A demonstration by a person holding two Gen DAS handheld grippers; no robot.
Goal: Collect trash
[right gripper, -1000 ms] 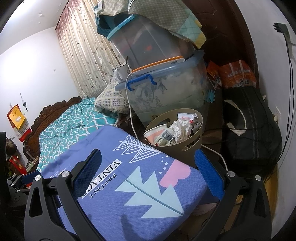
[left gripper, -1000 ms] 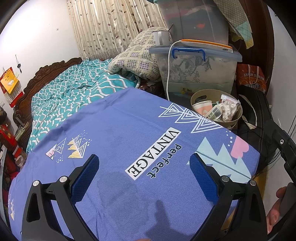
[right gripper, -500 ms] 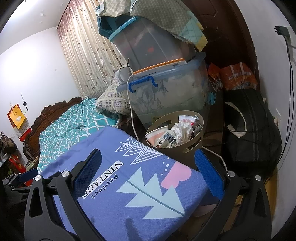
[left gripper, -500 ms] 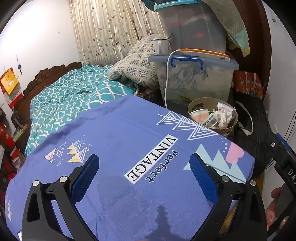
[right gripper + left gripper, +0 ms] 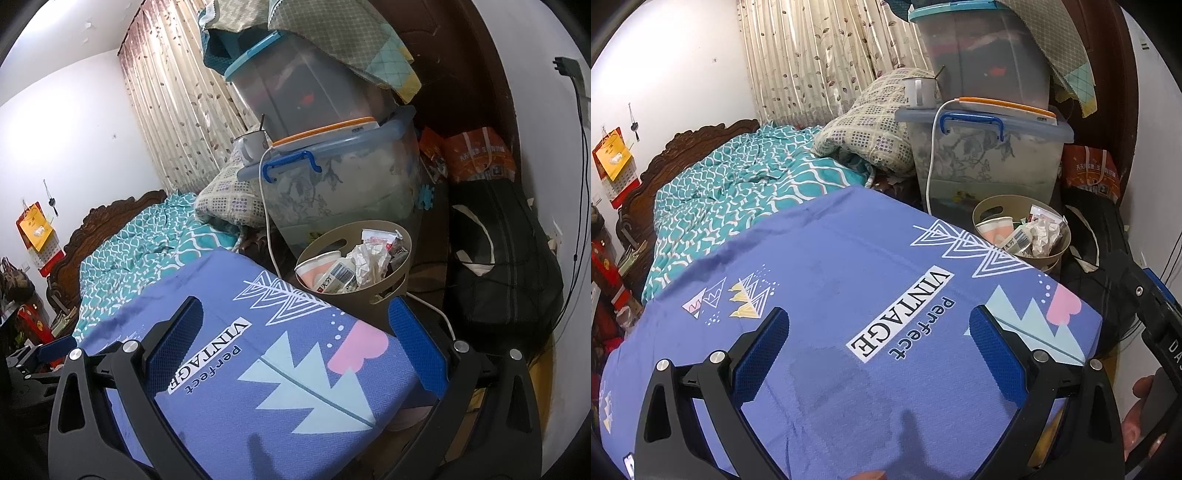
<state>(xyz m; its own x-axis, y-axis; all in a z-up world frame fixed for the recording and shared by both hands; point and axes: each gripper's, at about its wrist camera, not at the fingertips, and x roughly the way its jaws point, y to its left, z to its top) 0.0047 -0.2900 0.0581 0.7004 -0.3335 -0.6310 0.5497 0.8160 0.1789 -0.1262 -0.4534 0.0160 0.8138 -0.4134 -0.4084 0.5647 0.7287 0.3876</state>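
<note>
Above purple cloth (image 5: pixel 827 266), both grippers spread.

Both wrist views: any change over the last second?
Little. The left gripper lifted slightly: the waste basket and bins sit lower in its view. The right gripper barely drifted. Nothing was grasped or released; both are open and empty above the purple cloth. The basket, full of trash, has not moved beside the storage bin.

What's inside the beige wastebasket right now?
The beige wastebasket holds a paper cup, a barcoded white bottle, crumpled paper and wrappers. Anything deeper is covered.
</note>
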